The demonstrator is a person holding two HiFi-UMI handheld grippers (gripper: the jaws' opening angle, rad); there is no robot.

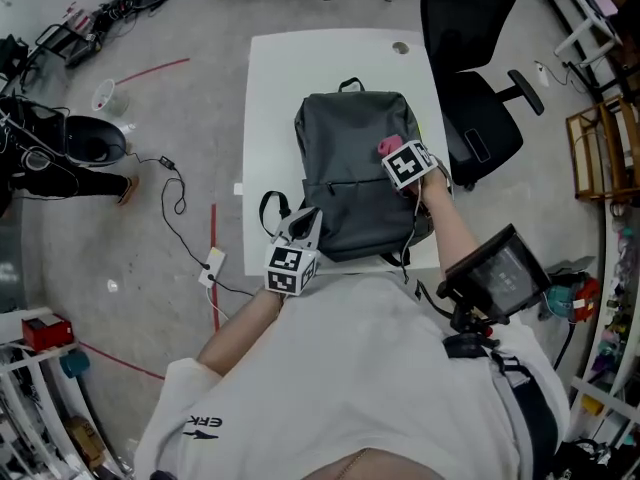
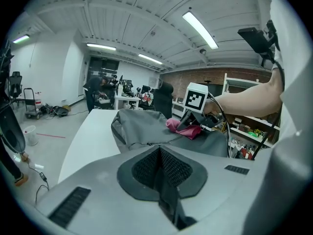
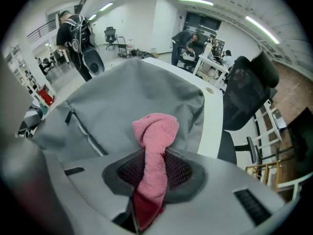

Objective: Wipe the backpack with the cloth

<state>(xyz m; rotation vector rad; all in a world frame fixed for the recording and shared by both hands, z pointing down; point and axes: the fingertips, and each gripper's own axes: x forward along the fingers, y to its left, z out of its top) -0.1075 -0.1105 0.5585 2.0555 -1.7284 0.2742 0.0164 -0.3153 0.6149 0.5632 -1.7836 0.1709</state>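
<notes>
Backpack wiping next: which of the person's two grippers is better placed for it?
The right gripper. Its fingers are shut on the pink cloth, which lies on the grey backpack. The left gripper is shut with nothing in it, at the bag's near left corner.

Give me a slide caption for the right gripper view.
Right gripper clamps a pink cloth over the grey backpack lying on a white table.

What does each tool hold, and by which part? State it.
The right tool pinches the pink cloth across its bunched middle; the left tool is shut on nothing.
</notes>
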